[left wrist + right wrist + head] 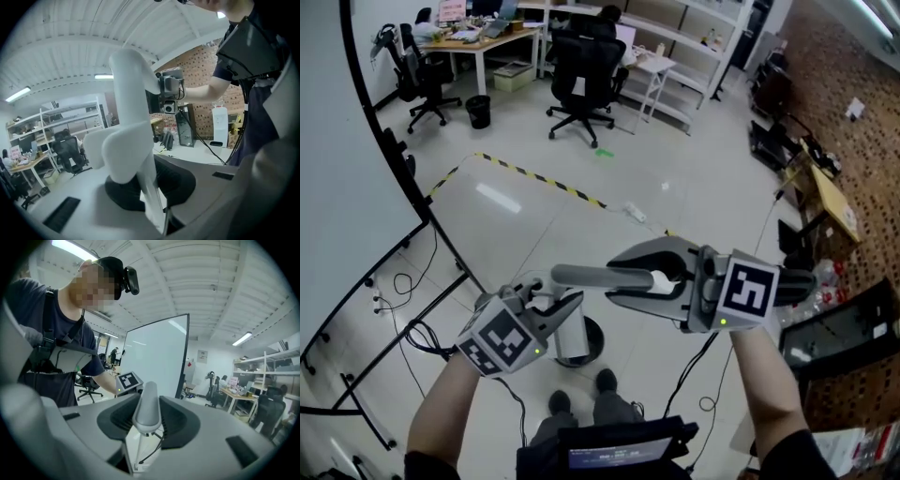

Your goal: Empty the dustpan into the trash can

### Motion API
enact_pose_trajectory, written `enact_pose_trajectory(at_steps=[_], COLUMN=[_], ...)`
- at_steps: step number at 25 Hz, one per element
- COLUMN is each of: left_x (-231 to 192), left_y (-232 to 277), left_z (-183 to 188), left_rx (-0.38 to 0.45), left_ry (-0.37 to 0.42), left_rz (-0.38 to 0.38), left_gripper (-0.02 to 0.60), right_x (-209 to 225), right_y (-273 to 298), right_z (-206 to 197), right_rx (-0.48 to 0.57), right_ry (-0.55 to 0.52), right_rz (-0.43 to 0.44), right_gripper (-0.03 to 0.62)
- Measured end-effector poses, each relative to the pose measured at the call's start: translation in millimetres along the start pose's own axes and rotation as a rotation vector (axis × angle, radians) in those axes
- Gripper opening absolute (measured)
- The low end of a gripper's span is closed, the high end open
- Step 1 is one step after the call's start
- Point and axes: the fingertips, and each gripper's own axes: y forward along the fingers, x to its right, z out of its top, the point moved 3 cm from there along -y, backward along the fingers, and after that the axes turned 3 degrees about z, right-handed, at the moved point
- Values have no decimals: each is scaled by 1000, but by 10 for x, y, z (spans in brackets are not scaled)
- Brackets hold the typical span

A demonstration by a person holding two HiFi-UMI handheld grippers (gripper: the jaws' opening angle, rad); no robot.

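Dustpan: my pale grey plastic dustpan [572, 336] hangs in the air between both tongs. It is straight above the dark round rim [594, 347] on the floor, and its pan hides most of that rim.
Handle: its long rounded grey handle [591, 276] runs roughly level above the rim, towards my right.
Left tongs [567, 306]: nearly closed, pinching the pan's thin wall edge-on.
Right tongs [623, 277]: clamped round the thick handle, so the jaws stand fairly wide.
Rim: I take it for the trash can's mouth but can't be sure. It sits just beyond my black shoes [605, 380].
Further out: yellow-and-black floor tape [539, 176] lies well beyond the rim. A small black bin [478, 111] stands farther off still, by a desk.
Contents: no view shows any dirt in the pan.
Risk, slip: the left hold is a thin pinch on smooth plastic. I judge that a sharp tilt could twist the wall out, leaving the pan swinging from the handle.
Risk, spill: the pan looks about as broad as the rim. Tipping while off-centre, or from this height, could scatter dust onto the floor near my shoes.
Risk, fighting hands: turning one wrist without the other could flex the pan.
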Motion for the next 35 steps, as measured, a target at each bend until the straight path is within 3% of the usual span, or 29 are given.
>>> enact_pose_trajectory(at_steps=[7, 12, 23, 29, 35], left_x=[-261, -346, -250, -327, -165], left_y=[66, 137, 117, -289, -593], left_z=[213, 402, 658, 408, 551], left_rx=[-33, -106, -218, -237, -224], left_ry=[-22, -4, -3, -42, -46], left_rz=[136, 266, 485, 569, 641], left_gripper=[37, 38, 40, 41, 46], right_x=[343, 495, 544, 524, 300], right_y=[-119, -301, -539, -49, 61], right_z=[148, 251, 356, 401, 713], right_rx=[103, 153, 229, 245, 275], right_ry=[-47, -121, -213, -235, -260], right_rz=[108, 215, 397, 482, 550], right_gripper=[149, 149, 149, 149, 149])
